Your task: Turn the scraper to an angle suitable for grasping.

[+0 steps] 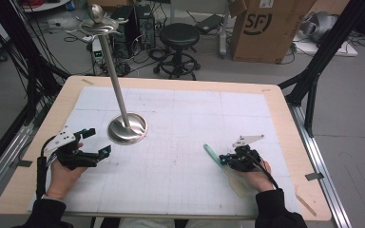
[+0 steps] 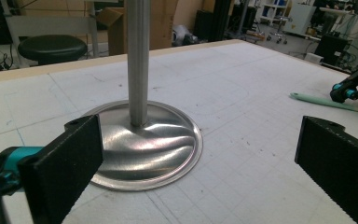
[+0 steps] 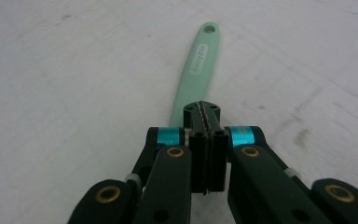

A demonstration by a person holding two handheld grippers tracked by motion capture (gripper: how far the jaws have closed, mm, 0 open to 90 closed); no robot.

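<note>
Two grippers are held over a white gridded mat (image 1: 180, 142) on the wooden table (image 1: 285, 114). The left gripper (image 1: 97, 142) is held with its jaws spread wide, just beside the round base of an upright metal stand (image 1: 127, 127), without touching it. The right gripper (image 1: 224, 159) has its jaws pressed together above a mint-green spatula (image 3: 198, 65), which lies flat on the mat; whether the handle is pinched cannot be told.
</note>
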